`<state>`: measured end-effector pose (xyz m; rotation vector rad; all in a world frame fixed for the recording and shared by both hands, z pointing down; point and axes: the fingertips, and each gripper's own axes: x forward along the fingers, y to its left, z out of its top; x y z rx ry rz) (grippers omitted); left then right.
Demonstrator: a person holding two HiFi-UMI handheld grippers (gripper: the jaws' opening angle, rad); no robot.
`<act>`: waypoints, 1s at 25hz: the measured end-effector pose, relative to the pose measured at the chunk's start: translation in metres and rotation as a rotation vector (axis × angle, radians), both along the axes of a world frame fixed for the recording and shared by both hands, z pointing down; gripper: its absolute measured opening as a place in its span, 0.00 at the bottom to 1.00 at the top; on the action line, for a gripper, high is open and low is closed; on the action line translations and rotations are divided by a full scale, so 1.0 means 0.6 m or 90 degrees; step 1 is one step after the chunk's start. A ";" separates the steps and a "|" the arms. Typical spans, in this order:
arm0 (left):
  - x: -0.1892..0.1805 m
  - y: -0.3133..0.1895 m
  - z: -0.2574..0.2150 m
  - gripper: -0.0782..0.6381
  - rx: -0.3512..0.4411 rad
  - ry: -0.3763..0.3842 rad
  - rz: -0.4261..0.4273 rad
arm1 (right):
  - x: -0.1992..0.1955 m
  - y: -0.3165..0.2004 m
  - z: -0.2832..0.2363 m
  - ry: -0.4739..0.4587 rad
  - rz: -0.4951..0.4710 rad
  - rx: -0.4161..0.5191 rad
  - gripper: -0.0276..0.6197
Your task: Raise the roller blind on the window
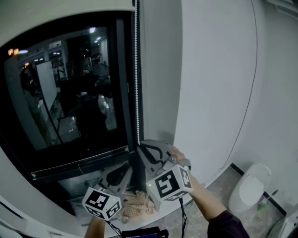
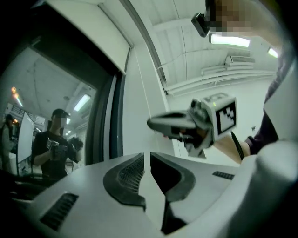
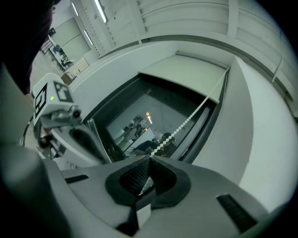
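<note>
The roller blind (image 1: 70, 14) is a pale band across the top of the dark window (image 1: 70, 93); in the right gripper view the blind (image 3: 186, 74) covers only the top of the glass. A white bead chain (image 1: 136, 83) hangs down the window's right side. My right gripper (image 1: 143, 148) is shut on the chain's lower end, and the chain (image 3: 191, 116) runs taut from its tips (image 3: 149, 158) up to the blind. My left gripper (image 1: 116, 175) is lower and to the left, off the chain. Its jaws (image 2: 146, 157) stand a narrow gap apart with nothing between them.
A white wall (image 1: 209, 93) runs right of the window frame. A woven straw-coloured object (image 1: 137, 204) lies on the sill below the grippers. A white bin-like object (image 1: 251, 186) stands on the floor at the lower right. The glass reflects a person (image 2: 53, 144).
</note>
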<state>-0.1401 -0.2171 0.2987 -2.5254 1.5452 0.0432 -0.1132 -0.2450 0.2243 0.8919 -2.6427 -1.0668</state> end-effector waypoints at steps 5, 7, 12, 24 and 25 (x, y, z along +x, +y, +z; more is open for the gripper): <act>0.007 -0.029 -0.144 0.14 0.074 -0.039 -0.004 | -0.034 0.010 0.064 0.067 -0.028 -0.014 0.06; 0.019 -0.051 -0.177 0.14 0.080 -0.064 -0.014 | -0.043 0.014 0.082 0.082 -0.038 -0.017 0.06; 0.033 -0.075 -0.182 0.14 0.088 -0.133 -0.044 | -0.050 0.011 0.109 0.083 -0.039 -0.038 0.06; 0.083 -0.084 -0.112 0.13 0.098 -0.245 -0.051 | 0.053 -0.011 0.135 -0.048 -0.012 -0.156 0.06; 0.089 -0.084 -0.101 0.13 0.091 -0.249 -0.043 | 0.059 -0.007 0.124 -0.061 -0.011 -0.159 0.06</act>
